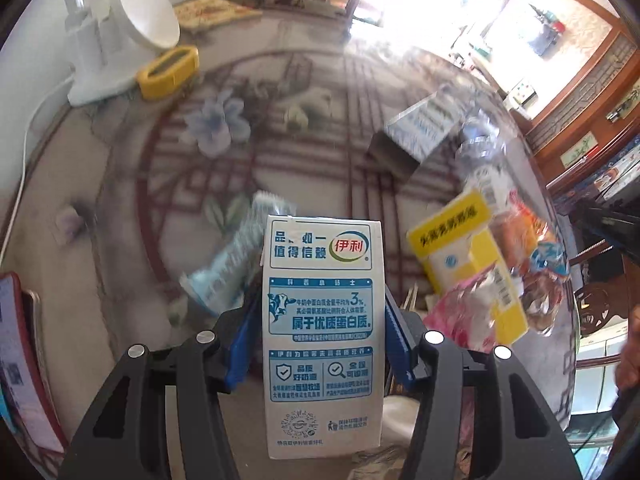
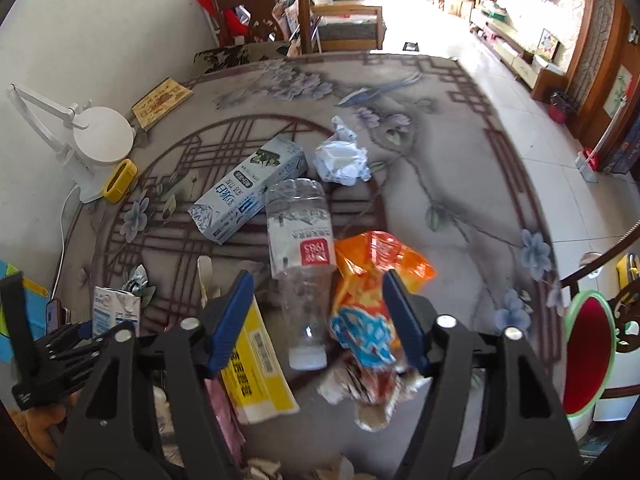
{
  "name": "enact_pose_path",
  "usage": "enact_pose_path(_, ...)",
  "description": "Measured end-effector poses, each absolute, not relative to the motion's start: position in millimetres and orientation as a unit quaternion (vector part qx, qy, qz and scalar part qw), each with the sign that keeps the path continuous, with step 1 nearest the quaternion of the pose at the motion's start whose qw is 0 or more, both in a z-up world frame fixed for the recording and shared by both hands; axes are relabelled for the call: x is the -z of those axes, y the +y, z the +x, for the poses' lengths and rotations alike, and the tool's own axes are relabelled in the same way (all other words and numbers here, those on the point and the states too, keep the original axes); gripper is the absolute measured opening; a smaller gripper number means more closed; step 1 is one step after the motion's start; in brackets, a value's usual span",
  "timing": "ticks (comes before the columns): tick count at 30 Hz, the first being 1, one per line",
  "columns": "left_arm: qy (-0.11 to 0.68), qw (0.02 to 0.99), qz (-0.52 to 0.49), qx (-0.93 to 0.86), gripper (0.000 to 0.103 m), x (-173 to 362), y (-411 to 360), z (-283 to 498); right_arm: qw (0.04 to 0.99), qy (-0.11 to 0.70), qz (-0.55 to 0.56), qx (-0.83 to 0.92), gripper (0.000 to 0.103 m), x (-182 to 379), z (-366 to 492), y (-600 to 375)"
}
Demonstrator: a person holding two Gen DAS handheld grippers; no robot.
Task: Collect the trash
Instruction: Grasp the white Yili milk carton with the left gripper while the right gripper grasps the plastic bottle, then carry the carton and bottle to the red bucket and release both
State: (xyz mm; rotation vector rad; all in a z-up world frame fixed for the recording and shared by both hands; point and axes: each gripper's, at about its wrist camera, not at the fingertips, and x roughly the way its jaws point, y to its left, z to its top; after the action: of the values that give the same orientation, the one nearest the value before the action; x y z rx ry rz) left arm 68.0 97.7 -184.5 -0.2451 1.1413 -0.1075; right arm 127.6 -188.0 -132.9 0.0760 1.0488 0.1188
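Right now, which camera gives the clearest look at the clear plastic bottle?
The right wrist view: the clear plastic bottle lies whole and sharp ahead of the right gripper, red label readable. The left wrist view shows it only blurred at the right edge.

Blown-out window glare, blurred fisheye edges

Table (image 2: 460, 184) litter (bottle (image 2: 300, 240), wrapper (image 2: 372, 276))

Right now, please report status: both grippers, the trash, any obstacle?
Left gripper shut on milk carton. Right gripper open over orange wrapper, clear bottle. Nothing in the way.
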Motion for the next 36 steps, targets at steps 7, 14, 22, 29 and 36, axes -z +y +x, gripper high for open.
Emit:
enact_pose_path(7,0.53,0.838,-0.115,0.052,0.053,181,110,81,0.828,0.555,0.047,-0.067,0.045,181,172,-172)
enact_pose_path(14,0.534,0.836,-0.122,0.044,0.053,190,114,83,0.821,0.566,0.009,-0.073,0.046,197,192,-156)
enact_pose_path(22,0.536,0.834,-0.124,0.043,0.053,191,110,86,0.817,0.568,-0.035,-0.088,0.048,204,200,-143)
enact_pose_path(29,0.522,0.843,-0.119,0.045,0.053,179,105,82,0.832,0.54,-0.009,-0.124,0.032,176,183,-141)
enact_pose_path(36,0.503,0.856,-0.109,0.049,0.053,161,103,73,0.859,0.492,0.036,-0.137,0.032,128,154,-152)
